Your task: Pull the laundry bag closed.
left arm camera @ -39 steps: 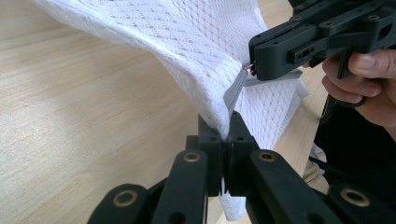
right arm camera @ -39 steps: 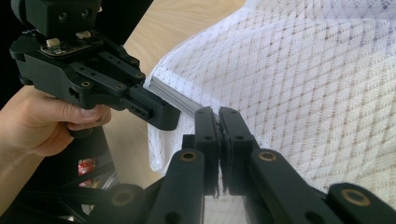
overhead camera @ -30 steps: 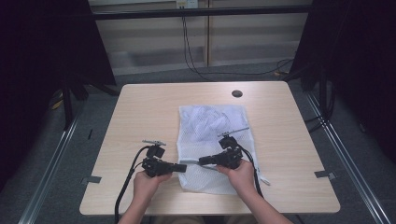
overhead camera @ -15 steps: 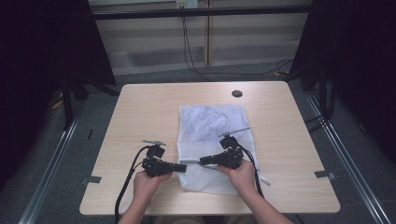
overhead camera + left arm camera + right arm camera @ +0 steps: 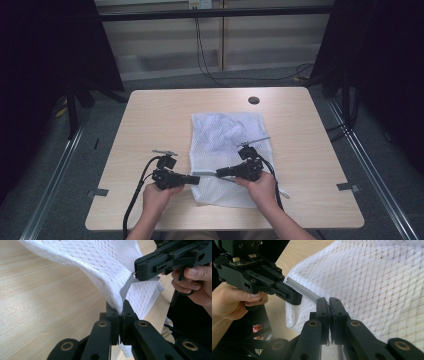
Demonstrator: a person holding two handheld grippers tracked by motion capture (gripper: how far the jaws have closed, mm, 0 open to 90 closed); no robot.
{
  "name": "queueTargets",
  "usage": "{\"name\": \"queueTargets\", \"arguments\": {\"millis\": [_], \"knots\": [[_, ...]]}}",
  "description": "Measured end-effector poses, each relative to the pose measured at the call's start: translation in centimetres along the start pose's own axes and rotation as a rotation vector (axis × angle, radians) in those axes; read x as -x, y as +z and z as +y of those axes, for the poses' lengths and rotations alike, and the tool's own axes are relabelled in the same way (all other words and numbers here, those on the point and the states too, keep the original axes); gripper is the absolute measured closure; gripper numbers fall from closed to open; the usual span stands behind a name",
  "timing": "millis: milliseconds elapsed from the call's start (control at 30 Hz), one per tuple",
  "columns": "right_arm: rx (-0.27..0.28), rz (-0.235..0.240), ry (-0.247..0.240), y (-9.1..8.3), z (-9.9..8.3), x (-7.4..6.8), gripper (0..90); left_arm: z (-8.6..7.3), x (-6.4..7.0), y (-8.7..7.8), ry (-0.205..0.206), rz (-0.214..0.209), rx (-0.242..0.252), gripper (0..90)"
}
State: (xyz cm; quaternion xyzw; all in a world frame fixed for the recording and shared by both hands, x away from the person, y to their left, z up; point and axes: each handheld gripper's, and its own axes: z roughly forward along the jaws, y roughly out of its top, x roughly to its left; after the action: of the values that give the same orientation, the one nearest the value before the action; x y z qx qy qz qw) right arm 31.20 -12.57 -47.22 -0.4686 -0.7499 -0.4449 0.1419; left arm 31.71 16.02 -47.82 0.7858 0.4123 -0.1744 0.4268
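Observation:
A white mesh bag lies flat on the wooden table, and its near left edge is lifted. A grey zipper strip runs along that edge between the two grippers. My left gripper is shut on the bag's edge, with mesh pinched at the jaw tips beside the grey strip. My right gripper faces it from the right and is shut on the grey strip at its own tips. The two grippers' tips are a short gap apart. The right gripper also shows in the left gripper view, and the left gripper in the right gripper view.
A dark round hole sits in the tabletop behind the bag. Black cables trail from the grippers off the near edge. Dark curtains stand at both sides, with floor rails along the table.

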Motion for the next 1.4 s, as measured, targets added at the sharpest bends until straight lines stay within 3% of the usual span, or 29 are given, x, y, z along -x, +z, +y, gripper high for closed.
{"name": "queueTargets", "arguments": {"millis": [100,167,633,1000,1400], "knots": [[-0.002,-0.005,-0.001,-0.05,-0.02,0.05,86.5,-0.01,0.03,-0.06,-0.014,-0.007,0.002,88.4],[-0.003,0.002,0.005,-0.09,-0.05,0.06,86.6,0.0,-0.01,-0.03,0.0,0.003,-0.001,88.4],[-0.01,-0.001,0.004,-0.21,-0.15,0.23,86.5,-0.03,0.06,0.11,-0.013,-0.005,-0.004,88.4],[-0.014,0.001,0.004,-0.27,-0.24,0.28,86.5,0.0,0.01,0.16,0.0,-0.005,-0.015,88.4],[-0.013,-0.011,0.013,-0.78,-0.27,0.65,86.6,0.01,-0.03,0.07,-0.016,-0.007,-0.009,88.4]]}}
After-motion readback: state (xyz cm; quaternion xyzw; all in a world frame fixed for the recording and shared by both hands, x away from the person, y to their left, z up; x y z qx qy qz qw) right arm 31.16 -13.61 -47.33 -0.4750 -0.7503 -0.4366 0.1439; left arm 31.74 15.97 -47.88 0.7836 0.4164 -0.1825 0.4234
